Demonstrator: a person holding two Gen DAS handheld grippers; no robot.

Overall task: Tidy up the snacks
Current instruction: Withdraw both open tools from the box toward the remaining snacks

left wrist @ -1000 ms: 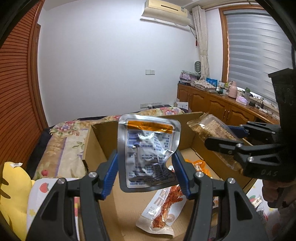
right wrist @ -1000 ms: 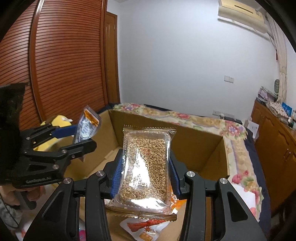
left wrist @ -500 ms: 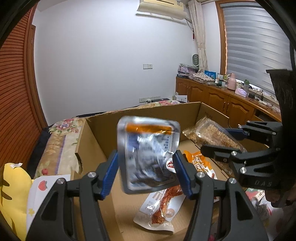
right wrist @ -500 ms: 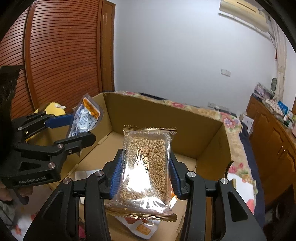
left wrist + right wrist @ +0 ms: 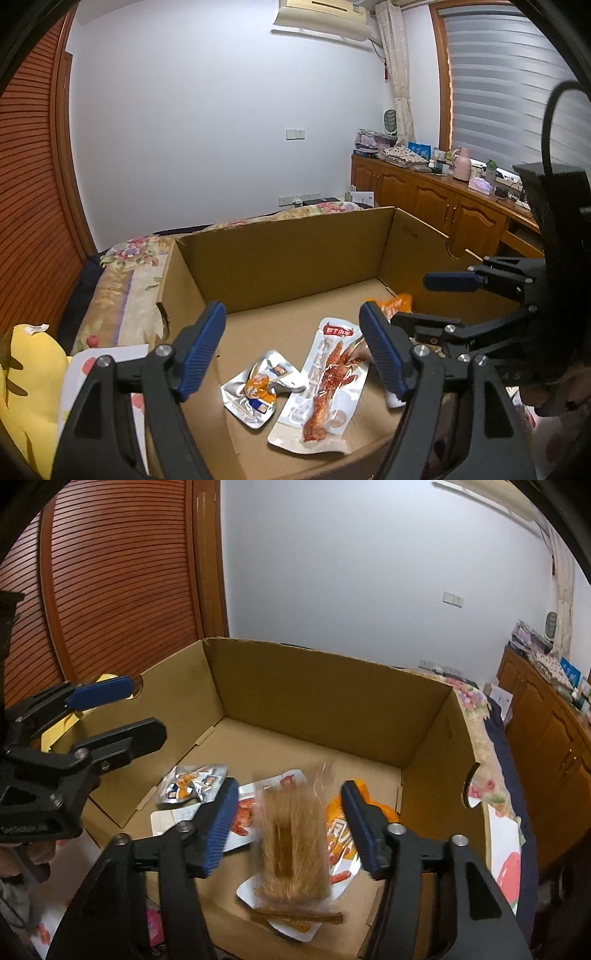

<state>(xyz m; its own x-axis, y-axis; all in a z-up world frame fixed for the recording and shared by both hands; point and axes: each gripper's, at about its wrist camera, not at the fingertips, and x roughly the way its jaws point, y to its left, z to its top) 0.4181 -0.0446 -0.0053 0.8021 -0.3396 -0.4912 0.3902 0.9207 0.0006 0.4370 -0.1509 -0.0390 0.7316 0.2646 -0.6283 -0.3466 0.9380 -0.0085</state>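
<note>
An open cardboard box (image 5: 295, 254) (image 5: 332, 701) sits on the bed. My left gripper (image 5: 291, 350) is open and empty over the box's near left part; it also shows in the right wrist view (image 5: 114, 716). The silver packet with orange label (image 5: 258, 391) (image 5: 192, 782) lies on the box floor beside a white packet with a red snack (image 5: 325, 380). My right gripper (image 5: 288, 827) is open; the brown grain packet (image 5: 291, 842) is blurred, falling between its fingers, touching neither. The right gripper also shows in the left wrist view (image 5: 443, 299). An orange packet (image 5: 373, 805) lies underneath.
A floral bedspread (image 5: 122, 280) surrounds the box. A yellow plush toy (image 5: 22, 387) lies at the left. Wooden cabinets (image 5: 443, 214) with clutter run along the right wall, a slatted wooden door (image 5: 110, 590) on the left. White sheets with red fruit prints lie beside the box (image 5: 506, 867).
Both grippers moved down over the box and opened. The silver packet dropped from the left gripper onto the box floor. The grain packet left the right gripper and is falling.
</note>
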